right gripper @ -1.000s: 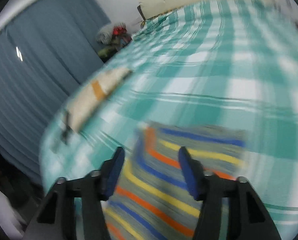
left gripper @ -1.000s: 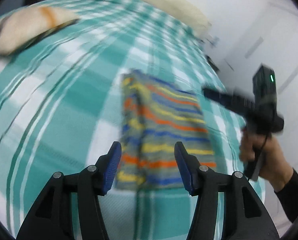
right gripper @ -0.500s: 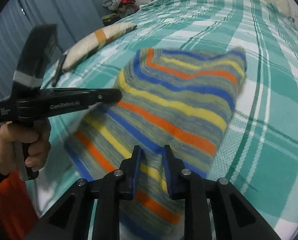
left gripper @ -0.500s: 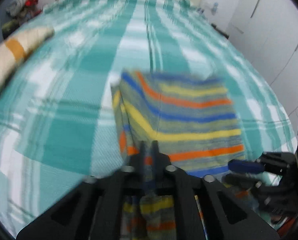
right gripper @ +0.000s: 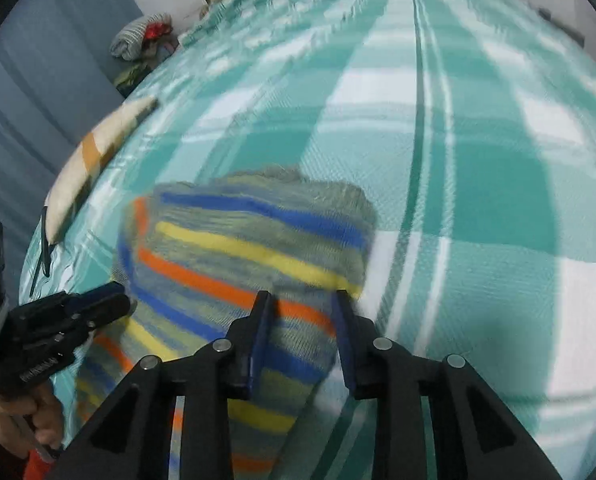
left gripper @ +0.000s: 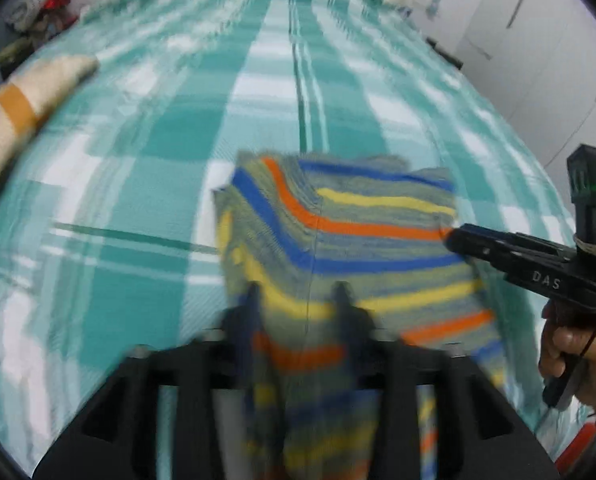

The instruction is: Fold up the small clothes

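A small knitted garment [left gripper: 350, 240] with blue, orange, yellow and grey stripes lies on the teal plaid bed [left gripper: 170, 132]; its near edge is bunched and folded forward. My left gripper [left gripper: 298, 300] is open, with the near edge of the garment [right gripper: 234, 248] lying between its fingers. My right gripper [right gripper: 302, 308] is open over the garment's near right corner. The right gripper [left gripper: 458, 240] shows at the right of the left wrist view, the left gripper [right gripper: 114, 300] at the left of the right wrist view. Both views are blurred by motion.
A cream pillow [left gripper: 14, 100] with an orange band lies at the bed's left edge; it also shows in the right wrist view [right gripper: 94, 148]. A pile of clothes [right gripper: 142, 36] sits past the far left corner. White wardrobe doors [left gripper: 538, 40] stand to the right.
Both grippers were open one second ago, shut on the garment's near edge half a second ago, and have opened again. The garment's near part now lies pushed forward over itself.
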The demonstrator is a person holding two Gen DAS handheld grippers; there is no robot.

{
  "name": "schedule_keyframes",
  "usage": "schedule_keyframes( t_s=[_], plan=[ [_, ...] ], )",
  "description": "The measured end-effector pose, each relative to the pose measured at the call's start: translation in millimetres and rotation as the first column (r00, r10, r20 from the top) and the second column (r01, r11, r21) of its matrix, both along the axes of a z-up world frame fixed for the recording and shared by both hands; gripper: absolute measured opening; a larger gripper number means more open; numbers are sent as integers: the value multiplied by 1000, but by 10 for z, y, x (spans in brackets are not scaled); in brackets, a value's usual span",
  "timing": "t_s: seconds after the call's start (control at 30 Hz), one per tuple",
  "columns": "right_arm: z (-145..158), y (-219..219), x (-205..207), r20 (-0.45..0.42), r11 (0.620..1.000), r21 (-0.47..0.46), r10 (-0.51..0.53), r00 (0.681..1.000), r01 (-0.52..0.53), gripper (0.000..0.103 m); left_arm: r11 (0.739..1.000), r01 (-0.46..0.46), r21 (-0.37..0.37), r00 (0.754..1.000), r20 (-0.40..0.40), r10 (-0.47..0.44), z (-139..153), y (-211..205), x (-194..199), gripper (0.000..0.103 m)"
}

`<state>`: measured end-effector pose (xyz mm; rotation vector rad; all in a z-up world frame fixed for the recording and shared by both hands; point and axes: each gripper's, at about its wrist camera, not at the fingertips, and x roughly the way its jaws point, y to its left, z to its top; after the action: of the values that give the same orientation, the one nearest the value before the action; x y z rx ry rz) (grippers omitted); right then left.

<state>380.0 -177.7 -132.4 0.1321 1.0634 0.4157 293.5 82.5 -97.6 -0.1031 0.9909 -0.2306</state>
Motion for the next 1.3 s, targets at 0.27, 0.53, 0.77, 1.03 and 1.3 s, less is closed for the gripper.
schedule_keyframes(
  t_s=[0.27, 0.53, 0.77, 1.03, 1.3],
  plan=[
    [46, 295, -1522, 28, 977, -43, 209, 978, -207, 32, 994, -76, 82, 990, -116, 85, -475, 123, -687, 72],
    [369, 162, -2154, 179, 997, -75, 48, 983, -35, 75, 980, -142, 141, 989, 51, 136, 36, 125, -1209, 91],
    [350, 40, -2295, 143, 992, -126, 5, 990, 13, 75, 977, -128, 168, 991, 67, 118, 141, 25, -1409, 91],
    [331, -143, -2576, 140, 988, -144, -43, 989, 63, 75, 976, -119, 181, 992, 68, 109, 174, -98, -1590, 91],
    [169, -229, -2706, 104, 975, -198, -83, 991, 103, 75, 972, -116, 204, 993, 39, 111, 18, -156, -1678, 91]
  ],
)
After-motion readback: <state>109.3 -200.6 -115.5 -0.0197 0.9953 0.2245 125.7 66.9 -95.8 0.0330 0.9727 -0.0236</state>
